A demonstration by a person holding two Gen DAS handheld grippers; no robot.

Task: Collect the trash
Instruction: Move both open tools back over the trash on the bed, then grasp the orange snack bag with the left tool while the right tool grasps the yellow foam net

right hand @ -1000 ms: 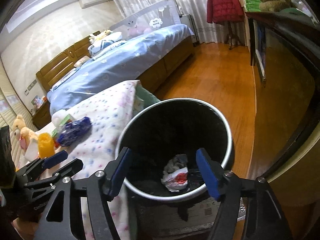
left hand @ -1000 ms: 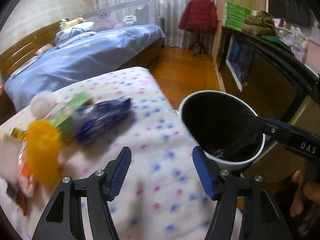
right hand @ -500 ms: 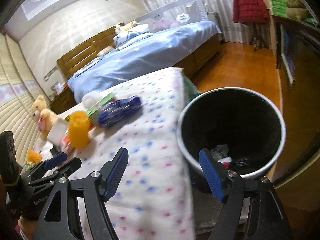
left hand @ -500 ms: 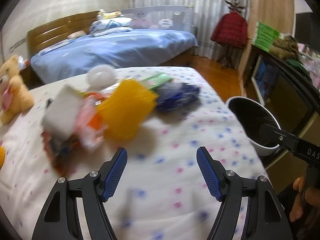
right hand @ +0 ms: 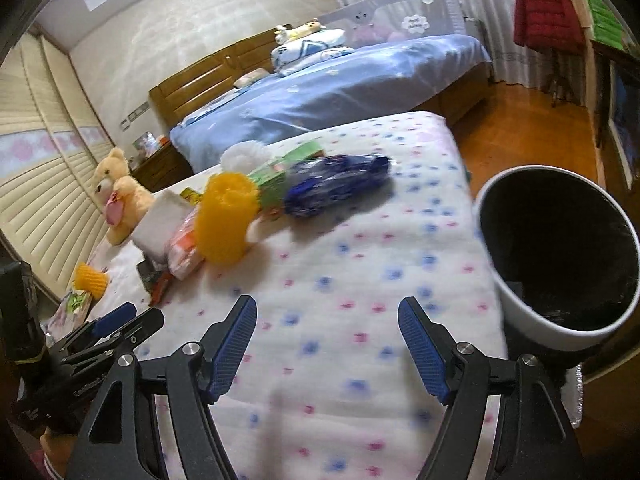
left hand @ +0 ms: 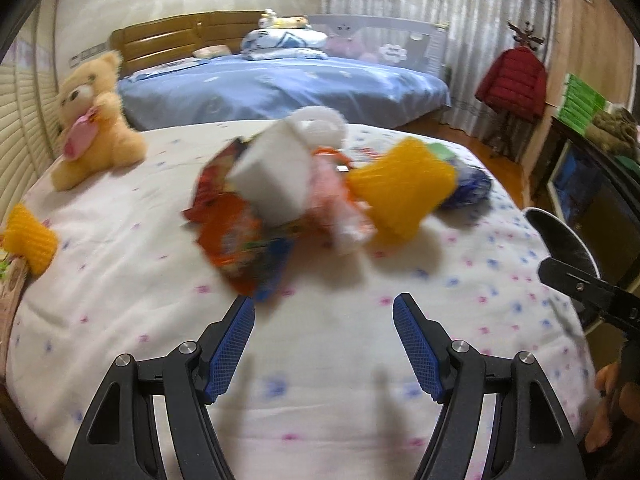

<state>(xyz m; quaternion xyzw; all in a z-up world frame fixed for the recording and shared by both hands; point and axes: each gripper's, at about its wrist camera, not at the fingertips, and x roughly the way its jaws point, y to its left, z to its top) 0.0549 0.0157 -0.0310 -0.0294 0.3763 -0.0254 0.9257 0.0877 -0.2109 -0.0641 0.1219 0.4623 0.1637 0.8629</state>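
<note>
Both grippers hang over the near edge of a dotted bed cover [left hand: 320, 360]. The left gripper [left hand: 324, 344] has its fingers parted, having just widened, with nothing between them. The right gripper [right hand: 328, 344] likewise has just spread its fingers, and they are empty. Beyond lies the trash pile: an orange snack wrapper [left hand: 232, 236], a white block [left hand: 276, 176], a yellow foam net [right hand: 226, 220] and a blue packet [right hand: 336, 190]. The bin [right hand: 560, 320] stands just beside the bed's right edge. Farther left sits a teddy bear [left hand: 92, 124].
</note>
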